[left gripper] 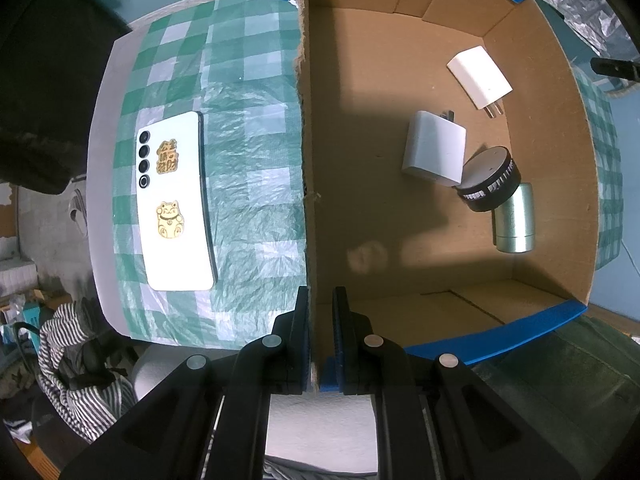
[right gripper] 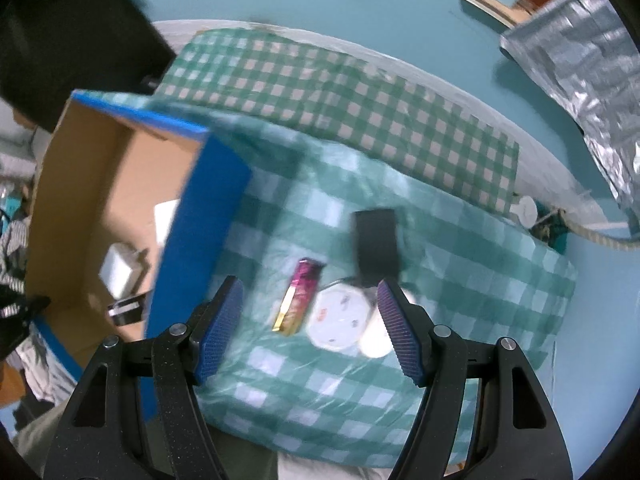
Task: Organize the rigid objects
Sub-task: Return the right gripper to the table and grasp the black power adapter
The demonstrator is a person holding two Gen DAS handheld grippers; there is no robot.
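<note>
My left gripper is shut on the near wall of a cardboard box with blue outer sides. Inside the box lie two white chargers, a black round device and a silver cylinder. A white phone with gold stickers lies face down on the checked cloth left of the box. My right gripper is open above the cloth, with a pink-gold bar, a white round plug and a black block ahead of it.
The green-white checked cloth covers the table. The box stands left of my right gripper. A silver foil bag lies at the far right. Striped fabric hangs below the table's left edge.
</note>
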